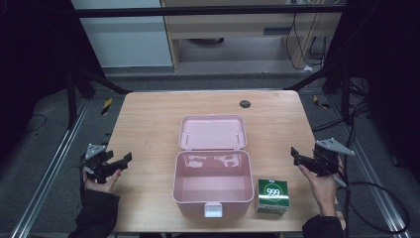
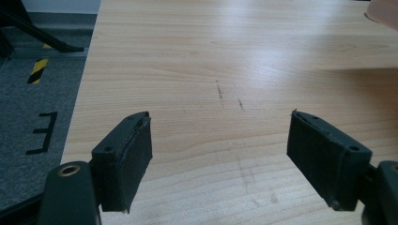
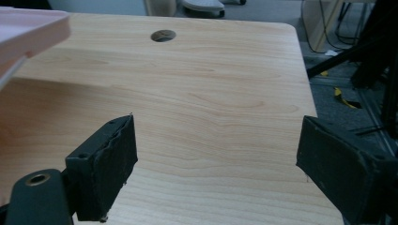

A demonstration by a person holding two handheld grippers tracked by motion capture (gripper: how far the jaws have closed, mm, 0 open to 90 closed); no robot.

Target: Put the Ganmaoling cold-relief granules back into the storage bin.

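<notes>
I hold both tongs wide apart and empty, parked at the tabletop [image 1: 148, 124] edges so the middle stays reachable. Left tongs [image 1: 121, 162] sit well left of the pink box [image 1: 212, 191]; its lid [image 1: 213, 132] lies flipped back, interior bare, ready for loading. The green carton [image 1: 273, 195] sits just left of my right tongs [image 1: 296, 154], touching the box's side.

Grey carpet floor [image 1: 44, 148]; pale wooden cabinet [image 1: 233, 29], dark surrounding walls
</notes>
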